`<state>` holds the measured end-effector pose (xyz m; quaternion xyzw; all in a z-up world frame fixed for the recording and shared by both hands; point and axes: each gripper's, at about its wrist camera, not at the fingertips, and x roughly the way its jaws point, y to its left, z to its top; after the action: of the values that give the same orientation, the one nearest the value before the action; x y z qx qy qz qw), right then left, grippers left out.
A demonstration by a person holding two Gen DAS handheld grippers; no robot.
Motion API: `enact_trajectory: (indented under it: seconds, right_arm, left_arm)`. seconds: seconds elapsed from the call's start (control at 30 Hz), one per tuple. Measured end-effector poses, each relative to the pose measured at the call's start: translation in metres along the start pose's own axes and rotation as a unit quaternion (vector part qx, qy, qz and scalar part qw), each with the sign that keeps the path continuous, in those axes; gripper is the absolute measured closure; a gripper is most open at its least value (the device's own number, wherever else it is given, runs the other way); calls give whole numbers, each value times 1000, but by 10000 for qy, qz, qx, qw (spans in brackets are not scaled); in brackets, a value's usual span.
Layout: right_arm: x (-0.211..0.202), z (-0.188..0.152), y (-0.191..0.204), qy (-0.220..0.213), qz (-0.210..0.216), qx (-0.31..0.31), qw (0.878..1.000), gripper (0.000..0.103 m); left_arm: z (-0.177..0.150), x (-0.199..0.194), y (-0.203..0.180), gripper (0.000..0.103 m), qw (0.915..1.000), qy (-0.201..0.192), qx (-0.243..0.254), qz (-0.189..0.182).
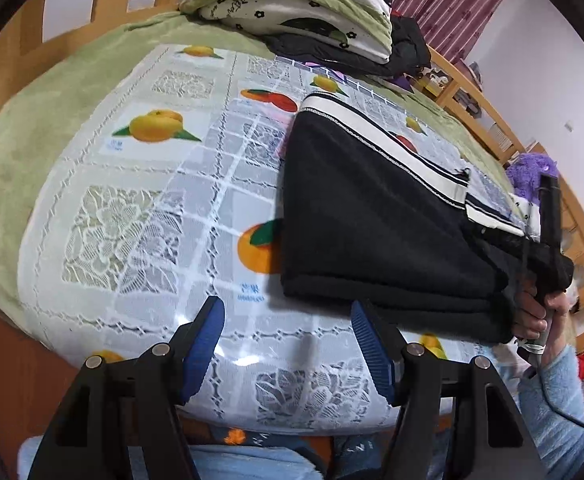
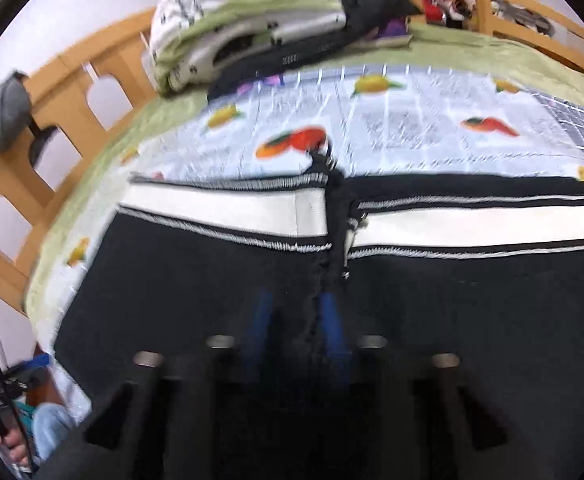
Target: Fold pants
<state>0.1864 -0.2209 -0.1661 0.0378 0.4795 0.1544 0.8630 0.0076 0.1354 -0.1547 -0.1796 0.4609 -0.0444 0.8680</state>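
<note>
The black pants [image 1: 371,216] with a white side stripe [image 2: 451,226] lie partly folded on the fruit-printed plastic cover [image 1: 132,208] that is spread over the bed [image 1: 32,128].

The right claw [image 2: 295,320] is clenched, and dark cloth lies around its blue fingers [image 2: 329,320]; it seems to pinch a fold of the pants, but the blur hides the exact contact. The left claw [image 1: 288,344] is released and holds nothing; it hangs over the bare cover, just beside the near edge of the pants.

To do the fold well, I think the right claw should carry its layer flat and keep the stripe edges lined up, while the left claw pins the near edge.

A pile of folded bedding [image 1: 299,0] and dark clothes [image 1: 403,52] sits at the far side, well apart from the pants.
</note>
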Motion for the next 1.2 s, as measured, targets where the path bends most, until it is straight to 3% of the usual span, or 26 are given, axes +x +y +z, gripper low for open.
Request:
enact_trajectory:
  seconds: [0.07,0.23,0.53,0.67,0.73,0.87,0.97,1.07,1.13,1.2]
  right_arm:
    - [12,-5,10,79,-397,-411,9983,98]
    - [-7,-5,-4,-328,-218,-284,9988,97]
    - [19,19,-1,134,-349,-429,9984,76]
    - [8,24,6,-188,-435,-606,9970,76]
    - [7,27,7,-191,-319,-619,9974,76]
    - [20,36,15,-141,-594,-902,9940,76]
    - [33,45,14,-19,-521,-883,9947,76]
    - [43,48,17,285,-490,-1081,9925,93]
    - [32,53,13,231,-190,-1055,9940,96]
    - [11,64,-9,-141,169,-536,9983,96]
  left_arm:
    - [2,2,-1,39,10000,21,6,28]
    - [2,5,-7,39,10000,75,39,-10]
    - [4,9,-19,39,9997,176,126,-111]
    - [5,8,-19,39,9997,183,104,-124]
    - [6,9,-18,39,9997,201,51,-123]
    - [7,11,-15,39,9996,234,-15,-148]
    - [7,10,-14,39,9997,217,2,-118]
    - [7,10,-14,39,9997,207,-8,-127]
    - [7,7,-14,39,9998,152,41,-103]
    - [8,7,-12,39,9998,111,22,-133]
